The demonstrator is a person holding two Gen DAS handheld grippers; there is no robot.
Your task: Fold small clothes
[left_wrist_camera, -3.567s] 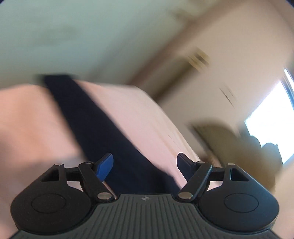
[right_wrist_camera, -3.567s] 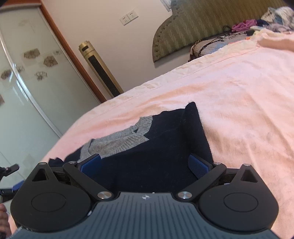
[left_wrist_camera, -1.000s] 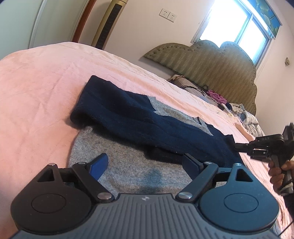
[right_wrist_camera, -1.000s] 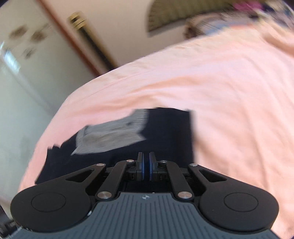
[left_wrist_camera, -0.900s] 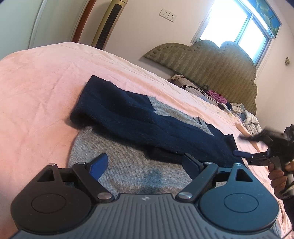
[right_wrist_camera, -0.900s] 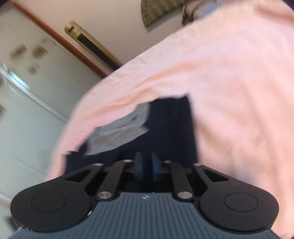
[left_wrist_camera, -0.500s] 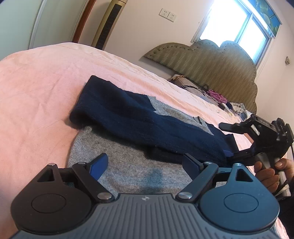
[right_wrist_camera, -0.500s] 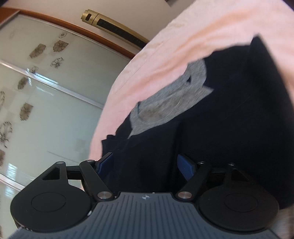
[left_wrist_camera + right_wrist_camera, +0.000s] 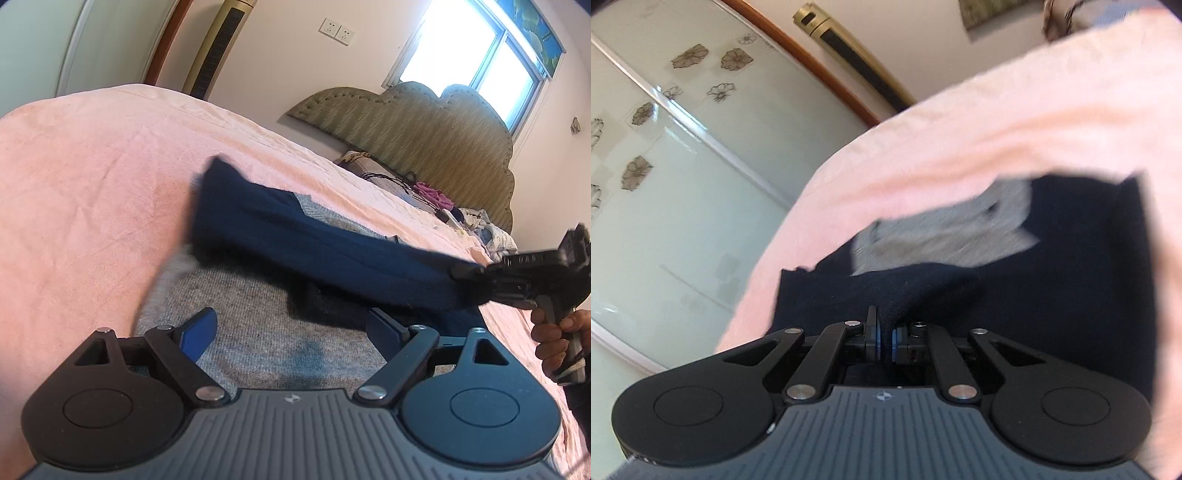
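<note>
A small navy and grey knit sweater (image 9: 258, 332) lies on the pink bed (image 9: 92, 177). Its navy sleeve (image 9: 314, 243) stretches across the grey body, lifted at the right end. My right gripper (image 9: 469, 277) is shut on that sleeve end, held by a hand (image 9: 554, 332). In the right wrist view the right gripper (image 9: 883, 339) pinches a ridge of navy knit (image 9: 923, 288) between its blue pads. My left gripper (image 9: 291, 325) hovers open over the grey hem with nothing between its fingers.
A padded headboard (image 9: 406, 122) with a pile of clothes (image 9: 480, 221) stands at the far end of the bed. A gold tower fan (image 9: 218, 48) and frosted sliding doors (image 9: 665, 166) lie beyond the bed's left edge. A bright window (image 9: 480, 48) is behind the headboard.
The right gripper opened over the sleeve end, then shut on it and lifted it, pulling the sleeve taut and shifting its far end rightward. The left gripper stayed still and open.
</note>
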